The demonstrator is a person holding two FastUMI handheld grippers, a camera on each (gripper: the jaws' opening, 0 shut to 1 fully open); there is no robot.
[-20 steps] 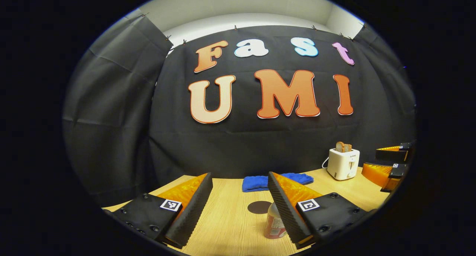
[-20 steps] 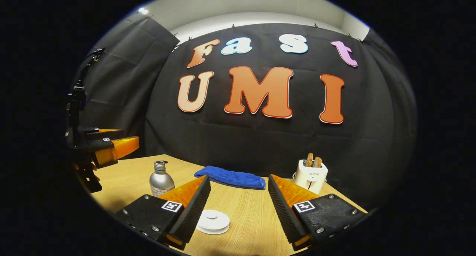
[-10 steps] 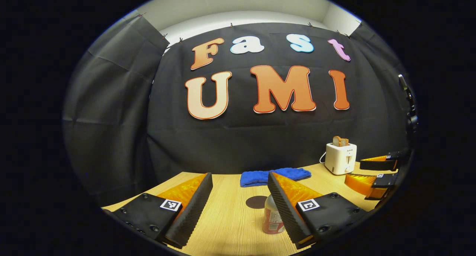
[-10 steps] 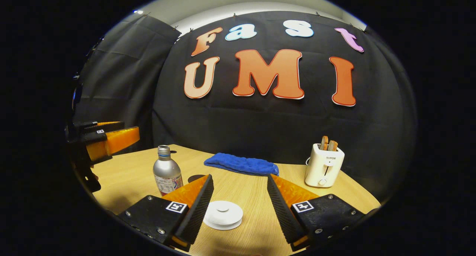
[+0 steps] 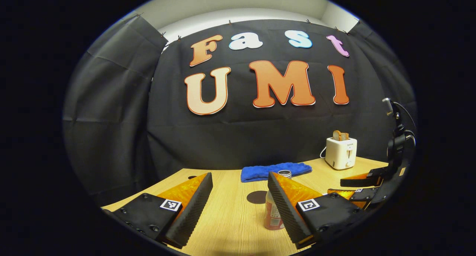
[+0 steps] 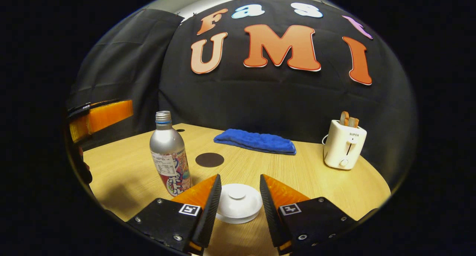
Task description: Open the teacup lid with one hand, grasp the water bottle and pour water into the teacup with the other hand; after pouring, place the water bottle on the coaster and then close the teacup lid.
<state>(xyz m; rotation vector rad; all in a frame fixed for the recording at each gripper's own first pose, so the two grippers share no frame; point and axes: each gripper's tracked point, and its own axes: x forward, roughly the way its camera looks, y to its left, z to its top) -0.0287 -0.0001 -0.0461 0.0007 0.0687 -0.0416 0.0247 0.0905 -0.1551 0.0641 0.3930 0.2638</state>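
A: While the left gripper [image 5: 240,196] hangs with its fingers spread and nothing between them, the left gripper view puts the water bottle [image 5: 274,211] at about five o'clock, half hidden behind the right-hand finger. The dark coaster [image 5: 257,197] lies on the table [image 5: 230,226] just beyond it. What has changed?

B: The bottle's open mouth now rises above that finger, where a second ago it sat lower. The right gripper, at three o'clock, has sunk toward the tabletop. So the left hand is lining up on the bottle but is not yet around it.

A: And the right gripper view?

B: The right gripper [image 6: 240,200] has dropped and come forward. The white teacup lid [image 6: 238,204] now sits between its parted fingers at six o'clock; whether they touch it I cannot tell. The water bottle [image 6: 169,155] stands upright at nine o'clock, the coaster [image 6: 209,159] near it toward eleven, the blue cloth [image 6: 256,140] and toaster [image 6: 344,144] behind.

A: Meaning?

B: The lid is on, and lifting it looks like the step in hand.
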